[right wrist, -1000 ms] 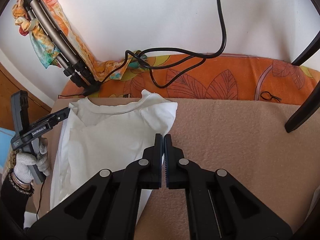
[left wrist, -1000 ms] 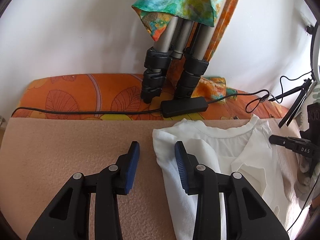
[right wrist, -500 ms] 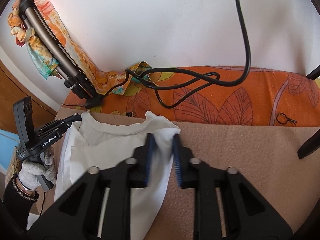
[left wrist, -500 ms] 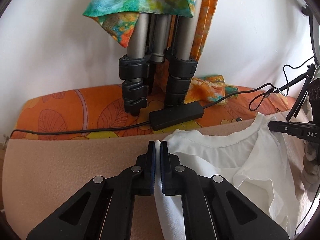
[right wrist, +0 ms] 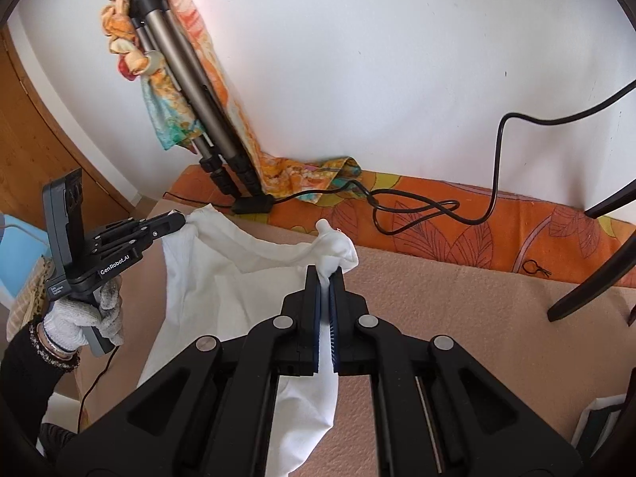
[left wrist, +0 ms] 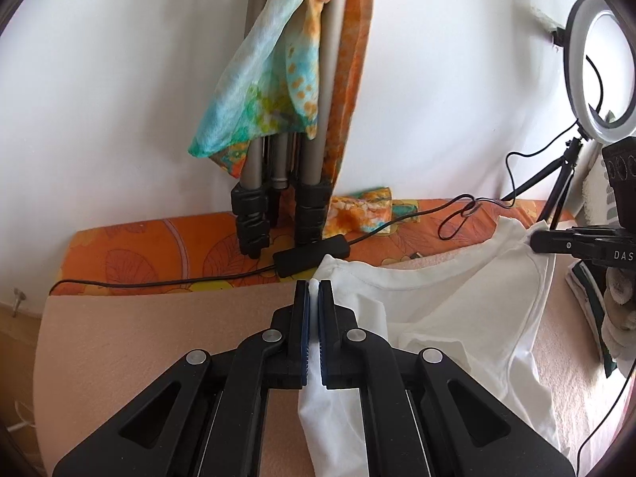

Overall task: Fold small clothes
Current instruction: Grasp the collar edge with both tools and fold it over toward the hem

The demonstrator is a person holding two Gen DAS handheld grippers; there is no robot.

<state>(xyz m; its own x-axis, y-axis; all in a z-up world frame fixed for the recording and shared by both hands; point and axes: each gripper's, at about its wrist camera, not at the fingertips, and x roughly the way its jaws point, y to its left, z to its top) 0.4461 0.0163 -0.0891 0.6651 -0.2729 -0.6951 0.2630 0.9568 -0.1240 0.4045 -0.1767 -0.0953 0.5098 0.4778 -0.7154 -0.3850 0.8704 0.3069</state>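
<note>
A small white shirt hangs lifted above the beige blanket, held at its two shoulder corners. My left gripper is shut on the shirt's left shoulder edge. My right gripper is shut on the right shoulder edge of the shirt. The right gripper also shows at the right of the left wrist view, and the left gripper at the left of the right wrist view. The neckline sags between them and the body hangs down.
A folded tripod draped with a colourful scarf leans on the wall behind. Black cables and a power block lie on the orange cloth. A ring light stands at the right. A dark chair leg is at right.
Both grippers closed on the shirt's shoulder corners, the left first and then the right, and lifted the shirt up off the blanket.
</note>
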